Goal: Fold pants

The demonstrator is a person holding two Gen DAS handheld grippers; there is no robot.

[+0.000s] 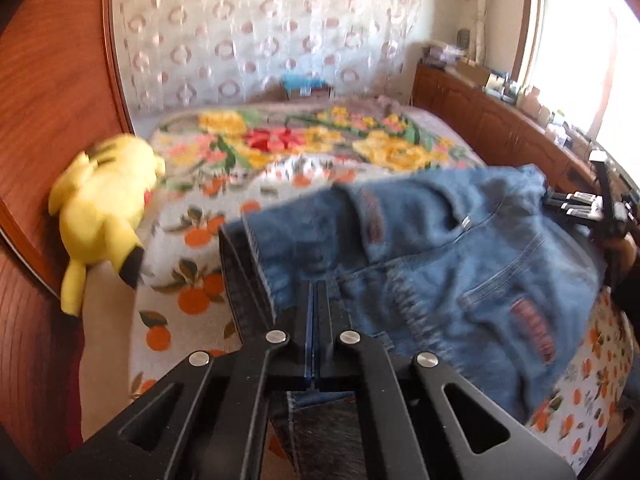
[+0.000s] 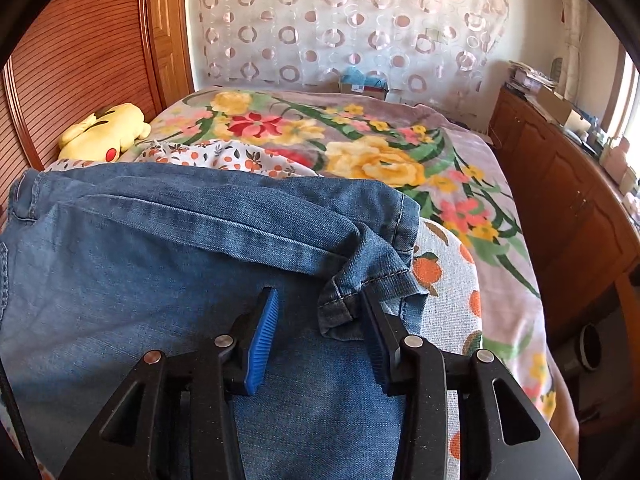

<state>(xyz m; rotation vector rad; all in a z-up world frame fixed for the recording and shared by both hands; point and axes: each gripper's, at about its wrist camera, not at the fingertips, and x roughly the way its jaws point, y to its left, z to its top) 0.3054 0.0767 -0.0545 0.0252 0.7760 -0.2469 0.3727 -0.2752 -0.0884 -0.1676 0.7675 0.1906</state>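
Right wrist: right gripper [image 2: 320,300] angled down over jeans [image 2: 160,240].

A yellow plush toy [image 2: 105,133] lies at the wooden headboard [image 2: 76,80] on the bed's orange-print sheet [image 1: 188,248], beside a floral blanket [image 2: 360,148], with a ring-patterned curtain [image 2: 344,20] behind and a cluttered wooden cabinet [image 2: 560,184] under the window [image 1: 580,40].
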